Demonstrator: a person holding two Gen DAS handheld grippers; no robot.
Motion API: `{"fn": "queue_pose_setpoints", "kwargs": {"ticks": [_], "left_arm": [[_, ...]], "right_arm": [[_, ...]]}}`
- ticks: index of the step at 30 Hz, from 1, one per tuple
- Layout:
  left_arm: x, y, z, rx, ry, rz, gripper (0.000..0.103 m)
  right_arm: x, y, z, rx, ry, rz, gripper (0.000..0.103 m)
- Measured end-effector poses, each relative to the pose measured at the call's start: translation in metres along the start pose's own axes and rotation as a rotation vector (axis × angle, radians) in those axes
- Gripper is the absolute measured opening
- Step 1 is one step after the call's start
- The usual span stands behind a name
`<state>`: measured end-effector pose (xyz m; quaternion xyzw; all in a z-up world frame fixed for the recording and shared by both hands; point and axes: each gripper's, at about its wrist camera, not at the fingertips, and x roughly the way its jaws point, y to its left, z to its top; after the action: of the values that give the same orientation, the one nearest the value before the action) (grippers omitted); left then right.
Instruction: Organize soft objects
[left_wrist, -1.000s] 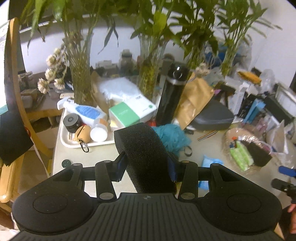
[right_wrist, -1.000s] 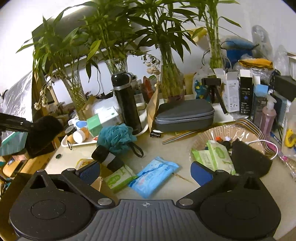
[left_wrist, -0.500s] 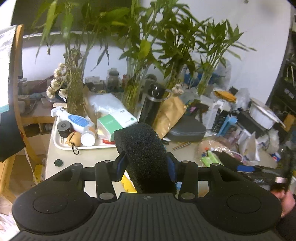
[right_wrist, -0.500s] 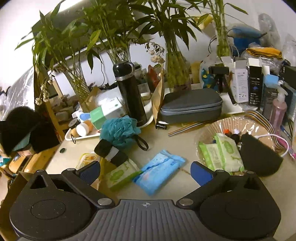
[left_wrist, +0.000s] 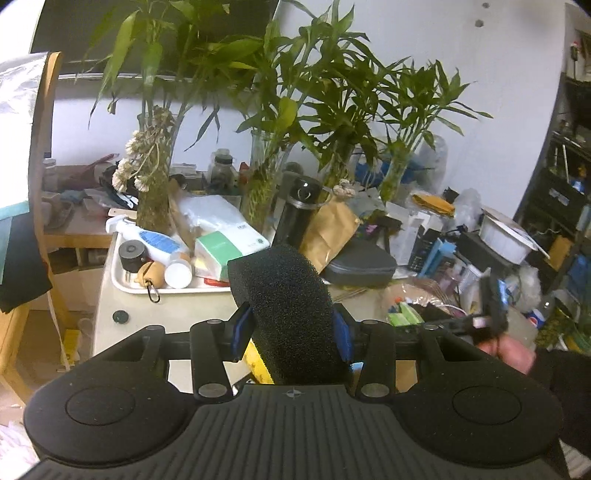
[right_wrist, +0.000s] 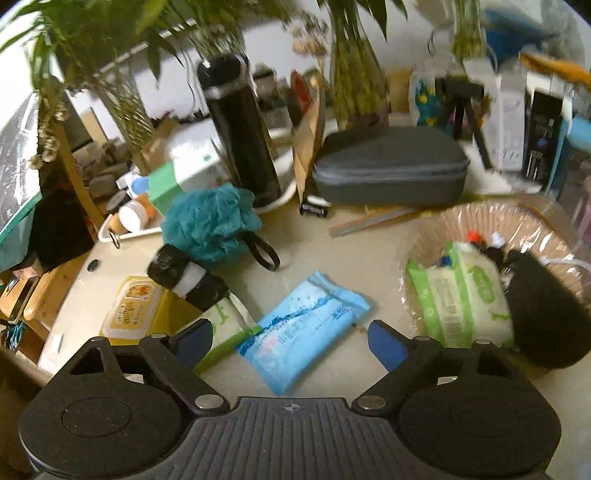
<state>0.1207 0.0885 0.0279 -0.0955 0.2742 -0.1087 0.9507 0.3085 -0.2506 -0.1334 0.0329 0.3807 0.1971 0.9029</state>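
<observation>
Left gripper (left_wrist: 291, 328) clamps porous, rounded black foam sponge (left_wrist: 288, 299)

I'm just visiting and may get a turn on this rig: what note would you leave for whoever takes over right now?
Left gripper: shut on a black sponge, held above the table.
Right gripper: empty, jaws closing over the blue tissue pack.
Basket: already holds a green wipes pack and another black sponge.
Still loose on the table: teal bath pouf, black-and-white roll, yellow wipes pack.
</observation>
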Motion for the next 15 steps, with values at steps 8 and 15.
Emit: {"fn": "queue_pose_setpoints", "kwargs": {"ticks": [8, 15], "left_arm": [[-0.018, 0.008, -0.009, -0.033, -0.028, -0.03, 0.044], [-0.034, 0.008, -0.018, 0.002, -0.063, -0.131, 0.044]], "right_arm": [[0.055, 0.0, 0.004, -0.007, 0.152, -0.028, 0.087], [0.095, -0.006, 0.01, 0.101, 0.263, 0.006, 0.089]]}}
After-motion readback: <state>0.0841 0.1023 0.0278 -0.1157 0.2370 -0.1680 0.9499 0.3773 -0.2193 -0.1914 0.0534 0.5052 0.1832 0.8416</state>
